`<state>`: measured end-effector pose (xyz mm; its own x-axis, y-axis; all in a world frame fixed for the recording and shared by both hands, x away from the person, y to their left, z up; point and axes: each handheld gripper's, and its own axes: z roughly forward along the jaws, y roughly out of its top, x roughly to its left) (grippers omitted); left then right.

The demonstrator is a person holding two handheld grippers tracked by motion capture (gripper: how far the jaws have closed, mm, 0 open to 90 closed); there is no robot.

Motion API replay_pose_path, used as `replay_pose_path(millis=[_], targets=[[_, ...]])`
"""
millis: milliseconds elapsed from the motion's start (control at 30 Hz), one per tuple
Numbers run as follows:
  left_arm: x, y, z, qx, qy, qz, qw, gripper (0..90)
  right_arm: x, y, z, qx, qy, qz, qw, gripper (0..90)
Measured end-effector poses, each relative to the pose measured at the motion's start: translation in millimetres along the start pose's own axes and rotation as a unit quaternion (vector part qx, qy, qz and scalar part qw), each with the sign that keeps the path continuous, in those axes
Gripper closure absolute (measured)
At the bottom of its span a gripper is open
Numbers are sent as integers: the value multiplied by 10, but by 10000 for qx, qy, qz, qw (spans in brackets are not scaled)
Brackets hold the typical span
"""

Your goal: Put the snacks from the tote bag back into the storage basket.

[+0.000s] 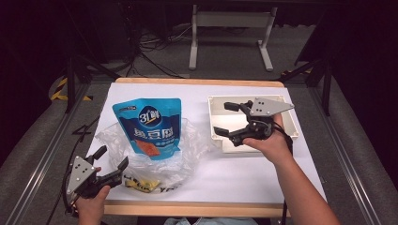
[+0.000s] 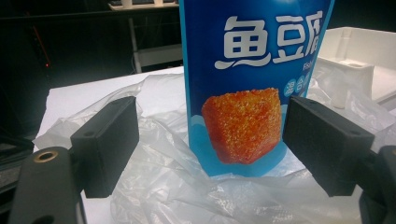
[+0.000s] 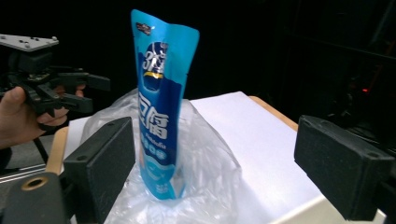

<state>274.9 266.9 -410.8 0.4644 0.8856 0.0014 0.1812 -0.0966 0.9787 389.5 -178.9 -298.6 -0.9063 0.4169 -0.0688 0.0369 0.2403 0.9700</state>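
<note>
Blue printed snack pouch (image 1: 149,126): stood upright on crumpled clear plastic bag (image 1: 187,154). Left gripper (image 1: 111,161) and right gripper (image 1: 227,119): both spread, nothing grasped. White rectangular plastic tray (image 1: 290,123): placed beside bag.

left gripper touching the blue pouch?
Apart. In the left gripper view the fingers stand wide open with clear plastic bag showing between each and the blue pouch. The high view shows the left gripper short of the pouch too.
</note>
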Motion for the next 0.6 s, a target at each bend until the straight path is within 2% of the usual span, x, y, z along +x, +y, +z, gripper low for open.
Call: replay_pose_path(millis=[100, 300, 600], targets=[[1, -2, 4, -12, 2, -11, 10000, 192, 4, 9, 74, -3, 63, -12, 10000, 135], [2, -3, 6, -17, -5, -13, 10000, 192, 7, 38, 338, 74, 254, 6, 9996, 126], [-1, 6, -8, -30, -7, 18, 10000, 193, 29, -31, 706, 134, 425, 90, 9990, 118]])
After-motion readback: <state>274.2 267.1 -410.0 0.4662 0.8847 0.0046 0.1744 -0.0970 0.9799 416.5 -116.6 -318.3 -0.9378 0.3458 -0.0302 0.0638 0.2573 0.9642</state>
